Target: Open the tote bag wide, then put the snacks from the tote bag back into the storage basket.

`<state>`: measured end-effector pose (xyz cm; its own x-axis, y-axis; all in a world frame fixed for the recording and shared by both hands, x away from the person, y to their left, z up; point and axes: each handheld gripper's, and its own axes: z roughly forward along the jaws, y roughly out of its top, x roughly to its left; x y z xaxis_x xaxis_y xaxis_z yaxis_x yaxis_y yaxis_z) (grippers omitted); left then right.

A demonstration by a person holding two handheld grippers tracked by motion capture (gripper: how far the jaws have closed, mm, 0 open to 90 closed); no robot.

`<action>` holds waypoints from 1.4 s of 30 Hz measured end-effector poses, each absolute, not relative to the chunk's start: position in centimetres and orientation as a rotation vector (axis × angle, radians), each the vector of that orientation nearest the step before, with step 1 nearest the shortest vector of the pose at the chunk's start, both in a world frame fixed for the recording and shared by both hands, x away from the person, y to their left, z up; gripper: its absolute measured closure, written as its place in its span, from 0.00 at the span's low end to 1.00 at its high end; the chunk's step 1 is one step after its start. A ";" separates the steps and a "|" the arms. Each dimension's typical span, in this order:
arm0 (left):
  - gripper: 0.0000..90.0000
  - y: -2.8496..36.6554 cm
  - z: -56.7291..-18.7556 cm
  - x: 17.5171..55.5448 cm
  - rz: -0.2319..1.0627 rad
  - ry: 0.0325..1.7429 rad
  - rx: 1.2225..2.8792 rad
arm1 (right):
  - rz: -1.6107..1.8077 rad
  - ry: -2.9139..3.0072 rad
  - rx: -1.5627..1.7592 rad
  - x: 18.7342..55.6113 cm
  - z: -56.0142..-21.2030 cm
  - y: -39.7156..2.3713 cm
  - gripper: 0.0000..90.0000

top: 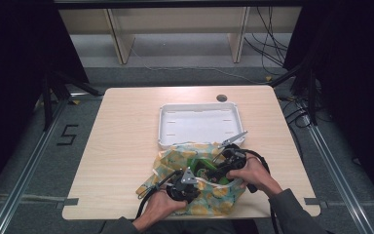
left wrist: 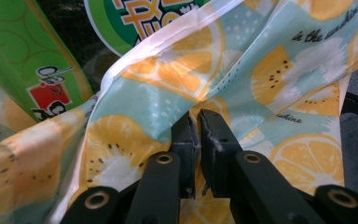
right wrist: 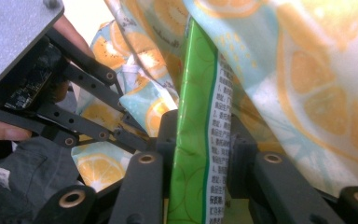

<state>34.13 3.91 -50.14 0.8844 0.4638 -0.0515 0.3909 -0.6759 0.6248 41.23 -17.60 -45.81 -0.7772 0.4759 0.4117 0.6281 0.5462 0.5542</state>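
Note:
A cloth bag [top: 175,157] printed with lemon slices lies near the table's front edge. My left gripper [top: 197,176] is shut on a fold of the bag's cloth [left wrist: 223,88], with the pinch right at the jaw tips [left wrist: 198,122]. My right gripper [top: 209,168] is shut on a flat green snack packet [right wrist: 200,140], which stands on edge at the bag's mouth with cloth draped against it. The same green packet [left wrist: 18,60] appears beyond the bag's white hem in the left gripper view, and its green [top: 195,161] peeks out of the bag in the high view.
An empty white tray [top: 161,126] sits just behind the bag at the table's middle. A round cable hole [top: 221,97] lies near the far edge. A person's hands hold both grippers from the front. Wooden shelving and cables stand beyond the table.

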 end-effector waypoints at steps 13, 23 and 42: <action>0.80 4.4 -48.7 33.1 0.152 0.596 2.382 | -1.053 -2.615 -0.929 40.8 -45.2 -17.9 0.85; 0.79 5.1 -48.3 32.7 0.167 0.629 2.338 | -1.053 -2.679 -0.909 39.9 -44.3 -17.5 0.85; 0.73 8.1 -46.1 31.8 0.216 0.679 2.251 | -1.085 -2.821 -0.786 38.7 -41.8 -17.1 0.85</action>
<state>31.79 8.12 -46.05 0.8441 0.5335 -0.0529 0.4047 -0.5693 0.7156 38.72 -17.13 -41.82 -0.8733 0.4481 0.1914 0.4608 0.6321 0.6230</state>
